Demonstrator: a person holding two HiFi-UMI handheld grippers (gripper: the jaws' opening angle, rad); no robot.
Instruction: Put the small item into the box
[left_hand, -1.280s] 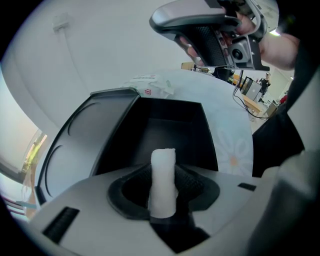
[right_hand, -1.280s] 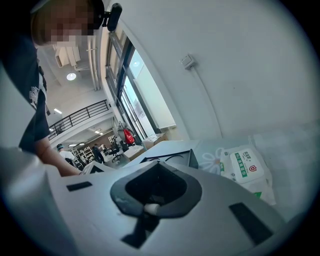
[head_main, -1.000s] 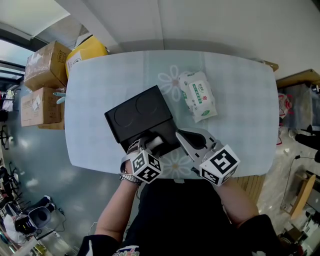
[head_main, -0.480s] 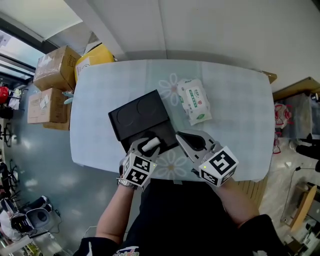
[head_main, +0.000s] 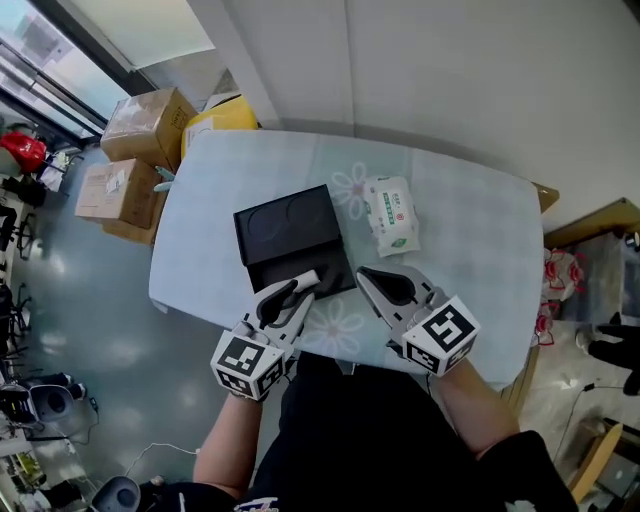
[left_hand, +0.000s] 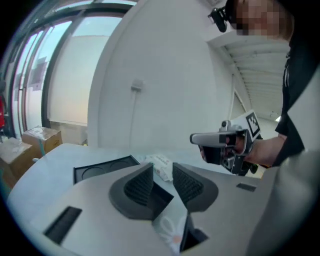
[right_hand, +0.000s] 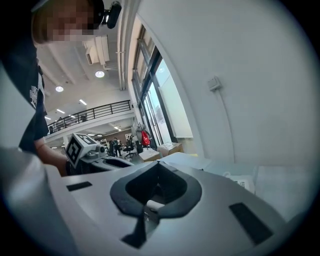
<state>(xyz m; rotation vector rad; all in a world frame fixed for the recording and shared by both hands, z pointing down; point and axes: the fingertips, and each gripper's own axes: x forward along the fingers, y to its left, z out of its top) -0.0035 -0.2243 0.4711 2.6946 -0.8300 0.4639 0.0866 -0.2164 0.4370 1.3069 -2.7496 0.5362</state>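
My left gripper (head_main: 290, 293) points at the black box (head_main: 285, 225) from its near edge, jaws closing with nothing between them. The small white item (head_main: 307, 277) seems to lie in the box's near end. My right gripper (head_main: 375, 283) hovers just beside, jaws together.

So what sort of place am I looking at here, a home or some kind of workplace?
Most likely a large open workplace, perhaps a lab or office hall. Cardboard boxes are stacked on the polished floor, there are tall windows, and a railed mezzanine runs above the far side.
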